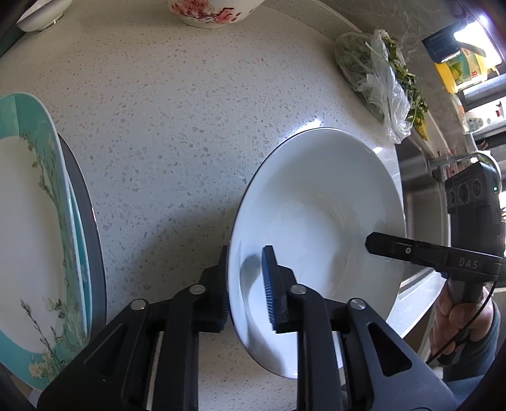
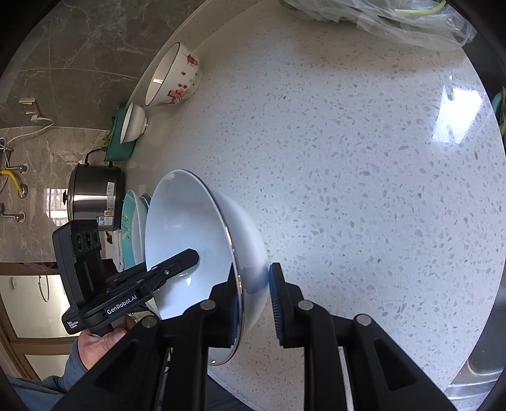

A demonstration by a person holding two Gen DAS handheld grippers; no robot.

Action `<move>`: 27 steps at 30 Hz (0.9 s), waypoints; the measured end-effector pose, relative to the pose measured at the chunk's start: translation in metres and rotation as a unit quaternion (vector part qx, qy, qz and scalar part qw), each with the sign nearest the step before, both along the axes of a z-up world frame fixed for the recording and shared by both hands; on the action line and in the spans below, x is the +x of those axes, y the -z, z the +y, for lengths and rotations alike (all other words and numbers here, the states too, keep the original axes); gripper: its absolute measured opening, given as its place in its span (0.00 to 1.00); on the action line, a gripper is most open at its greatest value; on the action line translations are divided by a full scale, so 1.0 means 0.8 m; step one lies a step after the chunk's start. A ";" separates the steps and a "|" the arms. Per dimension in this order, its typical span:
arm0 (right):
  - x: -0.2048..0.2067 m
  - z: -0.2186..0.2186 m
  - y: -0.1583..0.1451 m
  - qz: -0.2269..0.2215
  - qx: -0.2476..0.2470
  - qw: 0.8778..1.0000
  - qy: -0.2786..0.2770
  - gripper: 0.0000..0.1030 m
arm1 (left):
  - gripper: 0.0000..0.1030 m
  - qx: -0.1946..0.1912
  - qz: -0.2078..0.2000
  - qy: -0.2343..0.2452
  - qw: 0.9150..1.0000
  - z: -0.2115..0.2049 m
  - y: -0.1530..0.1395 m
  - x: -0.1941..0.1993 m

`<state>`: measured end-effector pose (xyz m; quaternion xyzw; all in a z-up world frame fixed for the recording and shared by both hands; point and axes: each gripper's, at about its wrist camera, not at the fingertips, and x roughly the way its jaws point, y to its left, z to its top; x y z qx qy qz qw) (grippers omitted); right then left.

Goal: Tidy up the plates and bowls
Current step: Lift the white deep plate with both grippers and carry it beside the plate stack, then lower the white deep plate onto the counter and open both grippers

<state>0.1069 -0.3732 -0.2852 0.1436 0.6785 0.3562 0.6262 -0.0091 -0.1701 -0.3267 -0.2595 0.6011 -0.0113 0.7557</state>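
Note:
A deep white bowl (image 1: 316, 205) (image 2: 186, 227) sits low over the speckled counter (image 1: 174, 126), held from both sides. My left gripper (image 1: 246, 253) straddles its near rim: the blue pad (image 1: 268, 284) stands inside the bowl with a gap to the wall, so it is open. In the right wrist view the left gripper (image 2: 189, 256) reaches into the bowl. My right gripper (image 2: 253, 278) is shut on the opposite rim, one finger inside and the blue pad (image 2: 275, 300) against the outer wall. Its inner finger (image 1: 379, 246) shows in the left wrist view.
A stack of teal-rimmed floral plates (image 1: 31, 221) (image 2: 131, 227) lies to the left. A pink-blossom bowl (image 1: 205, 12) (image 2: 177, 76) and a small white bowl (image 1: 41, 15) (image 2: 134, 123) stand at the back. A steel pot (image 2: 95, 196), a bag of greens (image 1: 379, 85) and the sink (image 1: 420, 189) border the counter.

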 end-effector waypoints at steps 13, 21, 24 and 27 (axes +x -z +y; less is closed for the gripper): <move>-0.014 0.003 -0.021 -0.031 0.005 0.999 -0.008 0.47 | 0.82 0.003 -0.025 -0.009 1.000 -0.018 -0.017 -0.008; -0.006 -0.012 -0.050 -0.058 0.001 0.998 -0.011 0.55 | 0.85 0.011 -0.035 -0.002 0.999 -0.036 -0.047 -0.027; 0.006 -0.020 -0.079 -0.085 0.012 0.996 -0.007 0.60 | 0.85 0.006 -0.049 0.009 0.999 -0.042 -0.080 -0.039; 0.021 -0.020 -0.116 -0.125 0.036 0.991 0.002 0.65 | 0.85 -0.002 -0.080 0.023 0.997 -0.033 -0.129 -0.048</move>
